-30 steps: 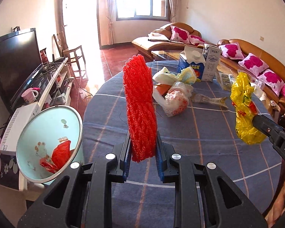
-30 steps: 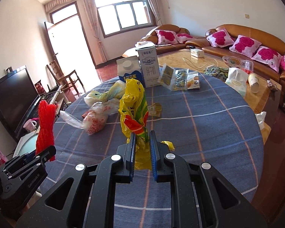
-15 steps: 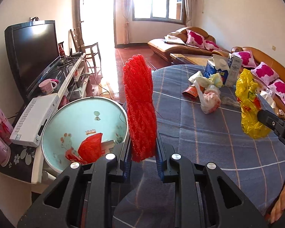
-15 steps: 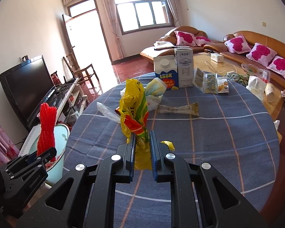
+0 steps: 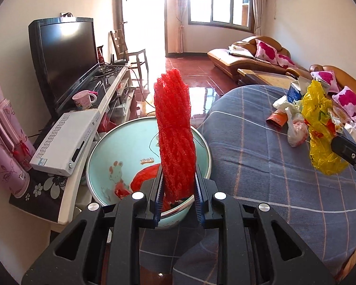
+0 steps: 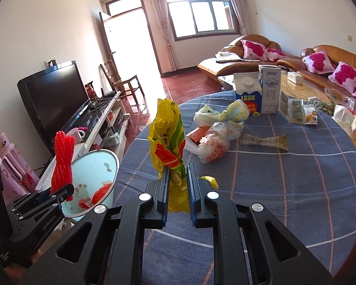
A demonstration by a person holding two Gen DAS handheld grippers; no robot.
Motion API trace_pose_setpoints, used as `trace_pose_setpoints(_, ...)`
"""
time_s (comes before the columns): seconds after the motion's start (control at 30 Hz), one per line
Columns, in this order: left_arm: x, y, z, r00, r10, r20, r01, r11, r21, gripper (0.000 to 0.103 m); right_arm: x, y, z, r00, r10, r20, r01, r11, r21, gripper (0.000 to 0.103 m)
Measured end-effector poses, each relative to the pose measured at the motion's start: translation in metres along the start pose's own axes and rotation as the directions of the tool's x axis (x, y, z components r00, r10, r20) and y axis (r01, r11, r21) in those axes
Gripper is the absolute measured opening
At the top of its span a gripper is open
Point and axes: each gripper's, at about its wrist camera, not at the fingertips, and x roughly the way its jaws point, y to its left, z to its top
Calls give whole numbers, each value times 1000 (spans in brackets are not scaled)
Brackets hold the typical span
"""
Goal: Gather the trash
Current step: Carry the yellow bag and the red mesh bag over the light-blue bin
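Observation:
My left gripper [image 5: 178, 178] is shut on a red foam net sleeve [image 5: 173, 128] that stands upright over the mouth of a light-blue trash bin [image 5: 111, 152]. The bin stands beside the round table and holds red scraps. The right wrist view shows the same red foam net sleeve [image 6: 63, 163] and bin [image 6: 92, 166] at the left. My right gripper [image 6: 178, 168] is shut on a crumpled yellow plastic bag [image 6: 167, 130], held above the table's left part. More trash lies on the blue checked tablecloth [image 6: 284, 178]: plastic bags [image 6: 213, 142] and a clear wrapper [image 6: 263, 140].
Two cartons [image 6: 256, 92] and snack packets [image 6: 296, 109] stand at the table's far side. A television [image 5: 64, 54], a white box [image 5: 66, 140] and a pink mug [image 5: 84, 98] sit on the stand left of the bin. Sofas [image 6: 284, 59] line the right wall.
Both grippers have swung left with their loads. The red sleeve has gone from over the tablecloth to over the bin's mouth, and the yellow bag has come nearer the table's left edge.

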Motion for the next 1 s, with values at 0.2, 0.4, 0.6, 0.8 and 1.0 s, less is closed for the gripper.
trace_pose_setpoints(0.2, 2, 20, 0, 1000, 26, -3, -26, 999, -22, 22, 6, 25, 2, 999, 44, -9, -44, 998, -37, 15)
trace_pose_setpoints(0.4, 8, 38, -1, 999, 48, -18, -48, 997, -53, 22, 14, 51, 2, 997, 77, -25, -79, 994, -73, 15)
trace_pose_setpoints(0.6, 16, 50, -2, 998, 55, -32, -57, 996, -75, 22, 25, 73, 3, 994, 106, -40, -110, 989, -102, 15)
trace_pose_setpoints(0.8, 24, 56, -4, 996, 62, -56, -67, 994, -90, 22, 38, 91, 3, 990, 128, -65, -135, 984, -118, 15)
trace_pose_setpoints(1.0, 33, 64, -6, 995, 61, -77, -69, 992, -104, 22, 50, 104, 2, 986, 143, -86, -153, 980, -128, 15)
